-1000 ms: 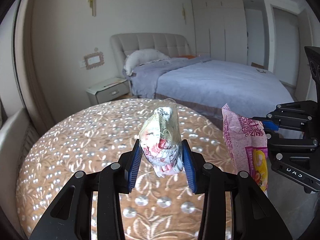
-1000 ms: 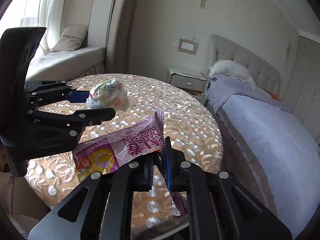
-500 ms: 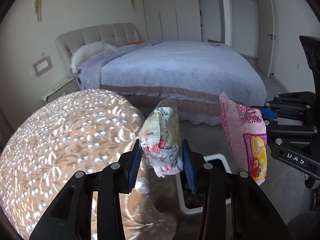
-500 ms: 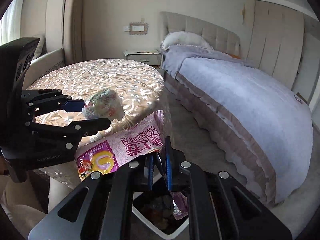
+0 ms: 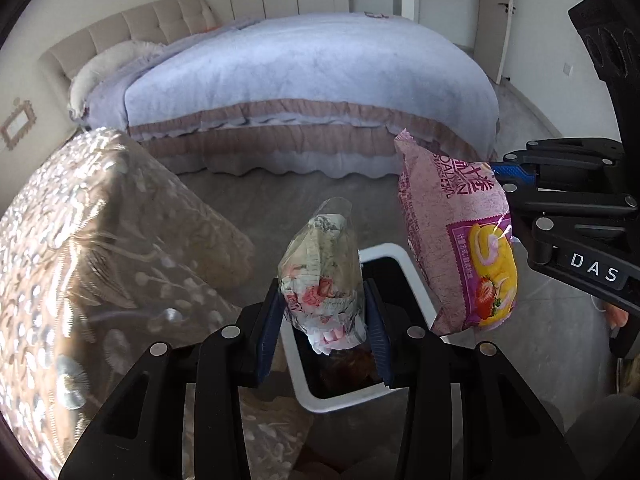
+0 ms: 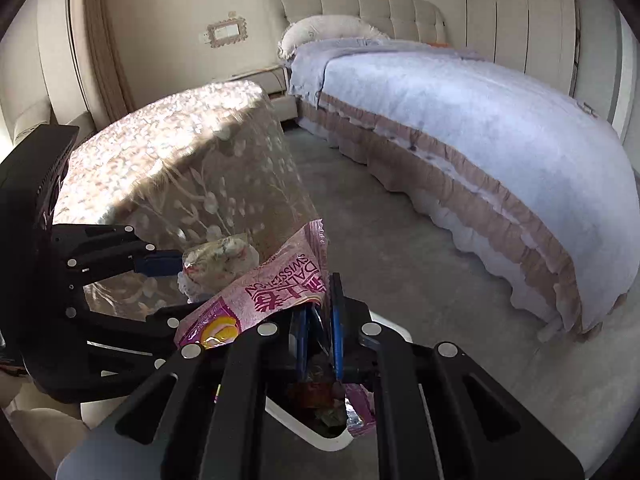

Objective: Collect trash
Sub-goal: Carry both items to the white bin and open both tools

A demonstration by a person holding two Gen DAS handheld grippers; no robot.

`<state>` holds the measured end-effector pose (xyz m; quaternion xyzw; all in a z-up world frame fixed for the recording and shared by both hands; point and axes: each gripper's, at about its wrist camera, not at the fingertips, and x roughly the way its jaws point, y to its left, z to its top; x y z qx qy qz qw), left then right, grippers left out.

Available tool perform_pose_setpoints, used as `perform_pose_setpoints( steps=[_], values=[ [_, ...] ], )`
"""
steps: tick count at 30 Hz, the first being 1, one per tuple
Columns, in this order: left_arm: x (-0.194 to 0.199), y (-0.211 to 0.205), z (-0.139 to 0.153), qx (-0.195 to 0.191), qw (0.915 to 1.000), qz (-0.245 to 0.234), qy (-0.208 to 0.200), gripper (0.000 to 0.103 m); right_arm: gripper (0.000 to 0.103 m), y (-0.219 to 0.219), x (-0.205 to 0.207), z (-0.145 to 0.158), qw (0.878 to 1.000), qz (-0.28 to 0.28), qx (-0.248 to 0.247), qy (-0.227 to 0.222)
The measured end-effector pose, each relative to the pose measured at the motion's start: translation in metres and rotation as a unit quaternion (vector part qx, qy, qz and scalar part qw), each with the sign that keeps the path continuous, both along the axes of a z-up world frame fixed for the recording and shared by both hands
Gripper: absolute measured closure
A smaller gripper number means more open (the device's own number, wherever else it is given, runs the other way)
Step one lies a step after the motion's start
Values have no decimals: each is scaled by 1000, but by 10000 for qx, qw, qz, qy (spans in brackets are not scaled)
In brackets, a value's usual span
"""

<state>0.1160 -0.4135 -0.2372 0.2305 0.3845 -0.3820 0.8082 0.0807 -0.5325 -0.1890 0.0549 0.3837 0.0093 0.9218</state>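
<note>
Both claws hang over the white bin (image 5: 404, 258) on the floor beside the draped round table (image 5: 80, 240), each with its catch. The left gripper (image 5: 324, 316) has its blue pads pressed on either side of a crumpled clear wrapper (image 5: 322, 276), jaws partly apart around the wad, right above the bin's dark opening. The right gripper (image 6: 318, 332) is pinched tight on one edge of a pink snack bag (image 6: 276, 288), which hangs over the bin's rim nearest the bed (image 6: 460, 120).
</note>
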Motion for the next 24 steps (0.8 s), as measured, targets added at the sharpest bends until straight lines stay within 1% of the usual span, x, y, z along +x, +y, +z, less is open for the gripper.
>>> perform_pose_setpoints(
  steps=[4, 7, 10, 16, 20, 24],
  values=[
    [7, -12, -28, 301, 9992, -27, 273, 64, 92, -11, 11, -26, 9997, -33, 106, 223],
    [7, -21, -50, 578, 9972, -78, 467, 63, 92, -17, 19, -39, 9993, -56, 160, 325],
    [14, -28, -63, 701, 9952, -142, 666, 63, 92, -23, 25, -49, 9988, -15, 268, 420],
    [18, -40, -85, 990, 9918, -235, 778, 63, 92, -30, 36, -68, 9971, 38, 470, 598],
    [18, -46, -95, 1121, 9894, -324, 867, 63, 92, -33, 38, -76, 9962, 44, 546, 674],
    [22, -52, -102, 1202, 9884, -366, 852, 63, 92, -34, 39, -81, 9955, 40, 594, 739]
  ],
)
